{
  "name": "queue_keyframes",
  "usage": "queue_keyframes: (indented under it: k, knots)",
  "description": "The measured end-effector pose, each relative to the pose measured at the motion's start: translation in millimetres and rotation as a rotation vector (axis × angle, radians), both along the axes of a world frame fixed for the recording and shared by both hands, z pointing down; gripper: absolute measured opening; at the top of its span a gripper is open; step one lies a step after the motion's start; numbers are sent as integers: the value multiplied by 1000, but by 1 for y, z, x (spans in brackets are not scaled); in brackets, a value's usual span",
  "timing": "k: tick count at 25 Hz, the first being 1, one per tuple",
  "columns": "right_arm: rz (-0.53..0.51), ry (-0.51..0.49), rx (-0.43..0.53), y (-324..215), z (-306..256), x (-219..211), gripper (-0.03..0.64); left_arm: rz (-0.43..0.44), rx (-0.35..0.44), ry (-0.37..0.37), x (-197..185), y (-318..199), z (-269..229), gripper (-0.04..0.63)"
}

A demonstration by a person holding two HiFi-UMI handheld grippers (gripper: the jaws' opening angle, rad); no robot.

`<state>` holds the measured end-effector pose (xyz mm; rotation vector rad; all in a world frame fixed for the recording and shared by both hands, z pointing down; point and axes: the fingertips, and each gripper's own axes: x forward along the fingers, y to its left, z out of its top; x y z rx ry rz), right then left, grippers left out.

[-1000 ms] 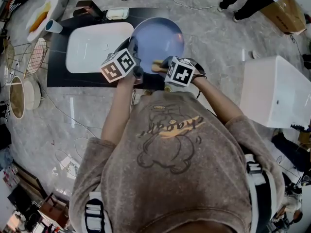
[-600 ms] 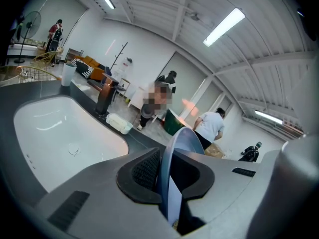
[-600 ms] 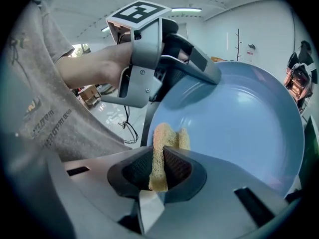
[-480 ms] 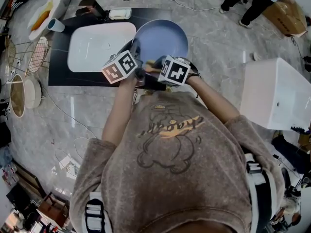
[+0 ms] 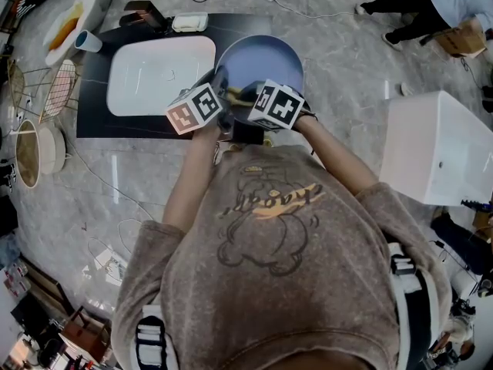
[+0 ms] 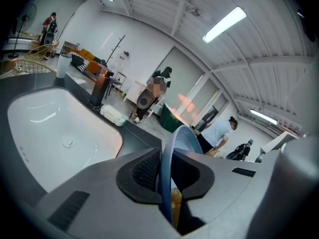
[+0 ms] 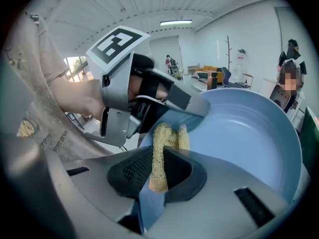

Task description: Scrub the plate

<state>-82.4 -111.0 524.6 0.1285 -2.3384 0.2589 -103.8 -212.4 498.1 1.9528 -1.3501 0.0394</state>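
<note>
A round blue plate [image 5: 262, 66] is held up beside the white sink [image 5: 154, 72]. My left gripper [image 5: 222, 102] is shut on the plate's near rim; in the left gripper view the rim [image 6: 167, 176] runs edge-on between the two pads. My right gripper [image 5: 248, 97] is shut on a yellow loofah scrubber [image 7: 160, 151], which rests against the plate's inner face [image 7: 249, 133] close to the left gripper [image 7: 149, 96]. In the head view the scrubber [image 5: 235, 92] shows as a small yellow patch between the two marker cubes.
A dark counter [image 5: 96, 91] carries the sink, a soap dish [image 5: 188, 22] and a tap [image 5: 142, 12]. Racks and a round basket [image 5: 27, 153] stand at the left, a white box [image 5: 435, 149] at the right. Other people stand at the back.
The right gripper with the scrubber has moved left across the plate toward the left gripper. The plate has shifted slightly right and away in the head view. Both grips hold as before.
</note>
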Motion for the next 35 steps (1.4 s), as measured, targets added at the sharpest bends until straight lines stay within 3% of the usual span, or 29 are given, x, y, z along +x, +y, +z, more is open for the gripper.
queue_keyframes:
  k: [8,21,30,35]
  knots:
    - [169,-88,43,-38,-17,21,57,-57,-20,43,-18,-7,4,46]
    - [469,-277,102,-69,-50,88,57,-137,-159,100,-42,-4,76,46]
    - [576,-306,94,-68,-49,116,57,-150,-219,38,-49,-7,112,44]
    - [594,-308,86,-69,-47,120,57,-150,-263,-91,-57,-10,127,40]
